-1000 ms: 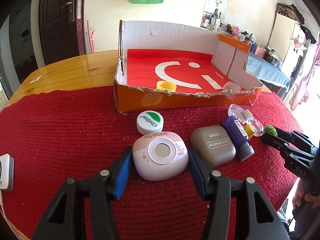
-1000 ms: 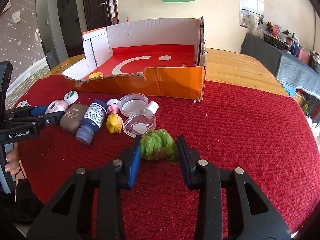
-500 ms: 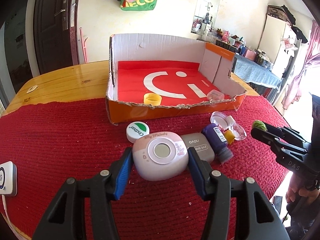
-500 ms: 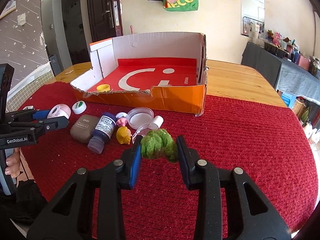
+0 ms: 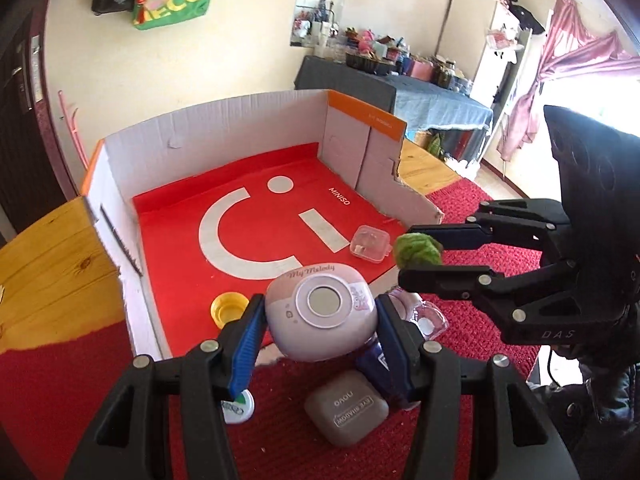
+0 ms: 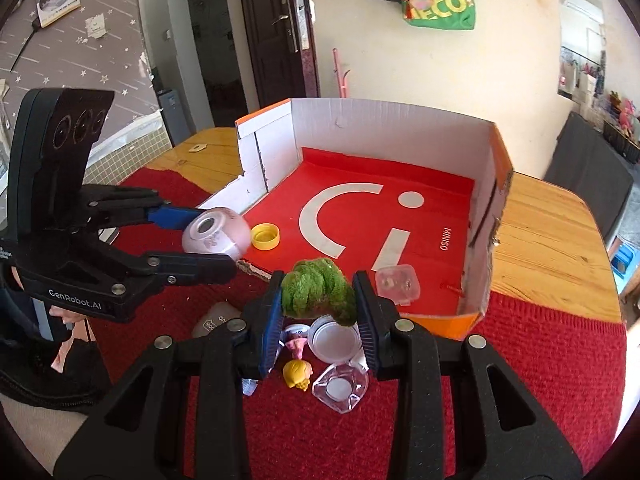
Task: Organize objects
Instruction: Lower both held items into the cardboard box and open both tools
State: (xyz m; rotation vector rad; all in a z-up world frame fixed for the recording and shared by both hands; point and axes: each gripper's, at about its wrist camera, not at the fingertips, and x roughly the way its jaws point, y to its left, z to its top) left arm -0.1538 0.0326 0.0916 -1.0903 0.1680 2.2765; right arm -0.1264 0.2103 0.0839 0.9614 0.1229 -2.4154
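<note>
Both grippers hang above the torn front edge of the open orange cardboard box with the red floor [image 5: 256,216] [image 6: 400,184], whose low front wall gives way to tall white walls behind and at the sides. Beyond the fingers the red floor lies mostly open, holding just a yellow bottle cap [image 5: 229,311] [image 6: 265,237] ahead of the left fingers and a small clear plastic case [image 5: 369,244] [image 6: 397,282] just past the right ones.

The left gripper [image 5: 320,320] [image 6: 192,240] is clamped on the rounded pink-and-white compact with a round mirror [image 5: 322,316] [image 6: 216,230], blue pads pressing its two sides, mirror face turned up toward the camera, its wider axis running pad to pad.

The right gripper [image 6: 318,300] [image 5: 420,254] squeezes a fuzzy green clump [image 6: 318,293] [image 5: 418,249], broad side spanning the narrow gap.

Below the fingers, on the red knitted cloth [image 5: 60,392] [image 6: 540,360], sit a grey eye-shadow case [image 5: 346,410], a white round lid [image 6: 335,339] and a yellow-haired figurine [image 6: 298,374].
</note>
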